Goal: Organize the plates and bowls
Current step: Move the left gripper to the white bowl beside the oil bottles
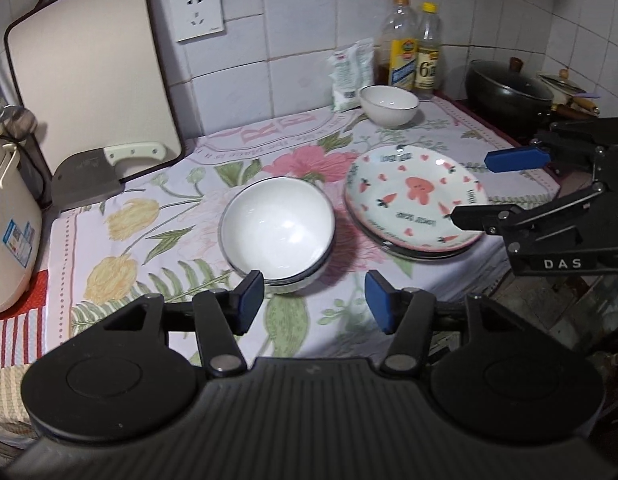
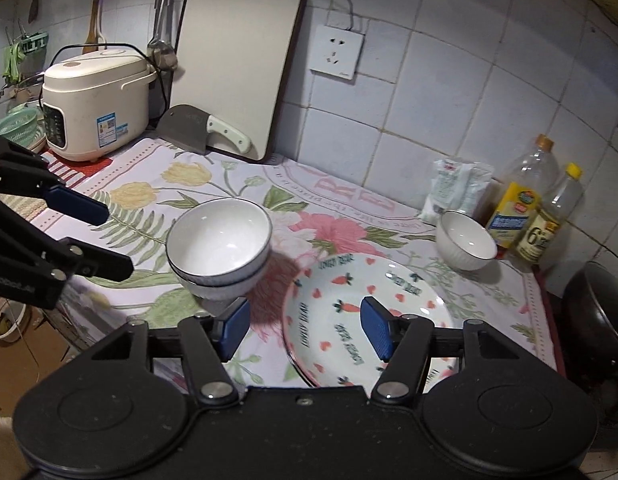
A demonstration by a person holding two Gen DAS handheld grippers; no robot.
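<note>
Two white bowls stacked one in the other (image 1: 277, 229) (image 2: 220, 246) stand mid-counter on the floral cloth. To their right lies a carrot-and-heart patterned plate (image 1: 417, 200) (image 2: 349, 320) on top of another plate. A third white bowl (image 1: 388, 105) (image 2: 465, 246) stands apart near the back by the bottles. My left gripper (image 1: 315, 300) is open and empty, just in front of the stacked bowls; it also shows in the right wrist view (image 2: 105, 240). My right gripper (image 2: 305, 328) is open and empty, over the plate's near left rim; it also shows in the left wrist view (image 1: 469, 186).
A cutting board (image 1: 89, 76) leans on the tiled wall with a cleaver (image 1: 89, 180) before it. A rice cooker (image 2: 95, 104) stands at the left. Two bottles (image 1: 415, 52) and a white packet (image 1: 351, 76) stand at the back. A black wok (image 1: 509, 96) sits at the right.
</note>
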